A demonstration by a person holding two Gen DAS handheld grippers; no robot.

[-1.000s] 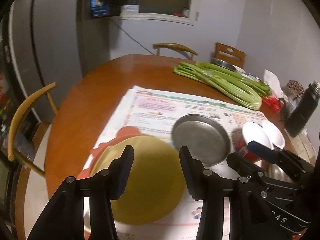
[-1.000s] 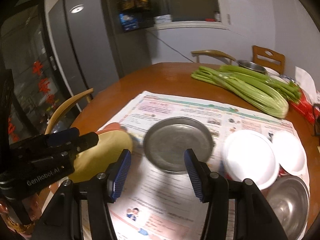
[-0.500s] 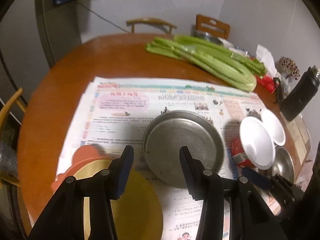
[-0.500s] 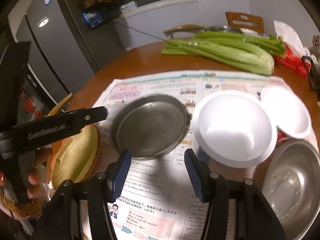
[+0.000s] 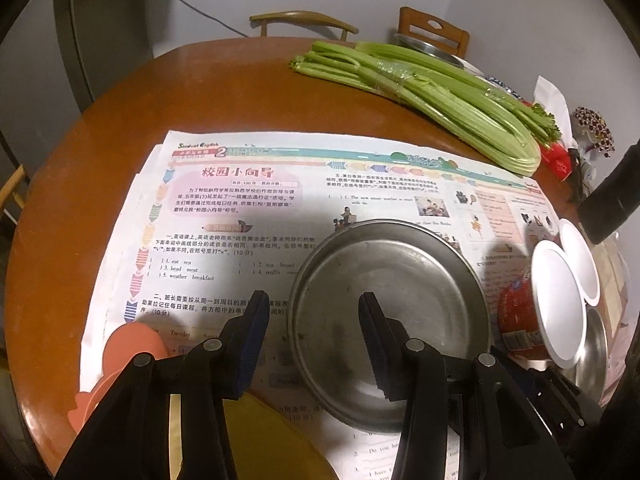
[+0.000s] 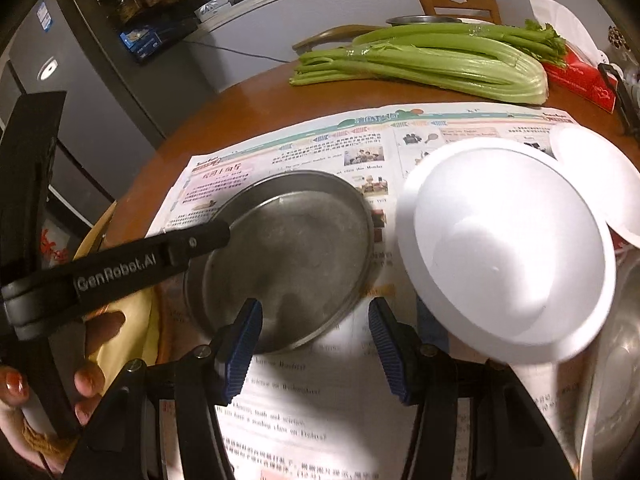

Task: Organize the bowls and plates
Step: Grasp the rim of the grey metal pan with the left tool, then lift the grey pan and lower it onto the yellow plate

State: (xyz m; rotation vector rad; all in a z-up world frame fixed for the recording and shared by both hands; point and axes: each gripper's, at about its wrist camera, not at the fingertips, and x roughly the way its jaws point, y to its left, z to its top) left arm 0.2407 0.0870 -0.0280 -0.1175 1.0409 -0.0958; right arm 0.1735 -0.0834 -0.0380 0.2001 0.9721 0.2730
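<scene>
A round metal plate lies on the newspaper; it also shows in the right wrist view. My left gripper is open, its jaws straddling the plate's near left rim. My right gripper is open, just above the plate's near edge. A white foam bowl lies upside down on a red cup, with a second white bowl behind. A yellow plate on an orange plate lies at the near left. A steel bowl sits at the right.
A celery bunch lies across the far side of the round wooden table. A black bottle stands at the right edge. Two chairs stand behind the table. A red packet lies by the celery.
Both grippers have moved forward and down toward the metal plate. The left gripper has left the yellow plate and now straddles the metal plate's rim.
</scene>
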